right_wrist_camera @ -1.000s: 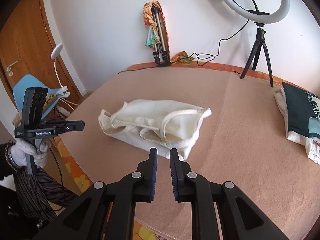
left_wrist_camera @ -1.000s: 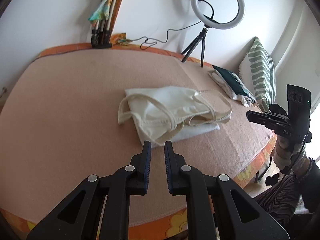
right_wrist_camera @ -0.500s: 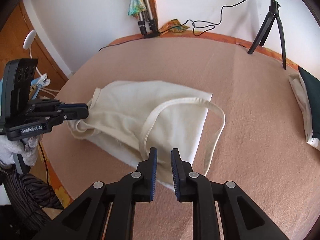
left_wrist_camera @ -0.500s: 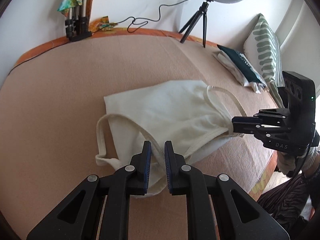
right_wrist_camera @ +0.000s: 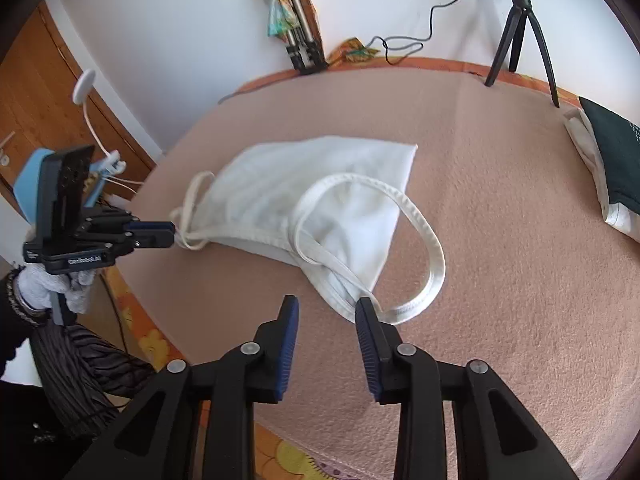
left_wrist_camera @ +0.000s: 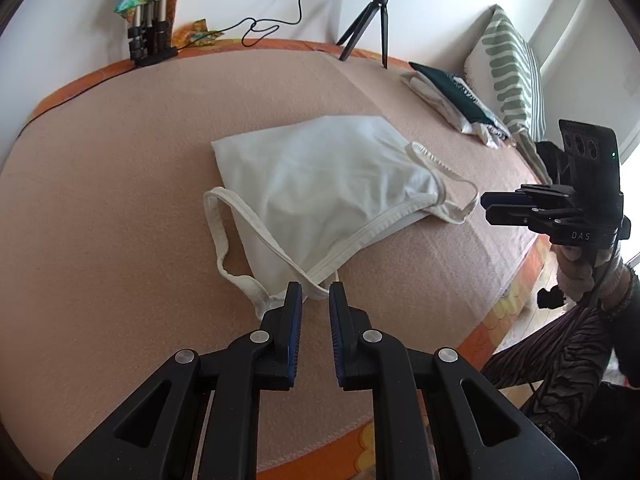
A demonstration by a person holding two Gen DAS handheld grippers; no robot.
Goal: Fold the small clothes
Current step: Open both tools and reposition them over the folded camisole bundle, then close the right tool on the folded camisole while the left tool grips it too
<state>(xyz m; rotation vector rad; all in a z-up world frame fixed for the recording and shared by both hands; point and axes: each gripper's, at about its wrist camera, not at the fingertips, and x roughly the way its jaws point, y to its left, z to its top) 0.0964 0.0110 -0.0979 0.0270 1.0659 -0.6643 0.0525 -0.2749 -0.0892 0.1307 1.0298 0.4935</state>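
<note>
Your left tool (left_wrist_camera: 314, 294) sits nearly clenched on the strap of the white top (left_wrist_camera: 320, 184) lying mid-bed (left_wrist_camera: 120, 160), while your right tool (right_wrist_camera: 326, 312) is released at its 6 o'clock edge.

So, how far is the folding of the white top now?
Done: the white tank top lies spread flat on the blanket, with no fold yet. In hand: the left tool looks closed on one strap; the right tool is open beside the other strap. Left: every fold.
</note>
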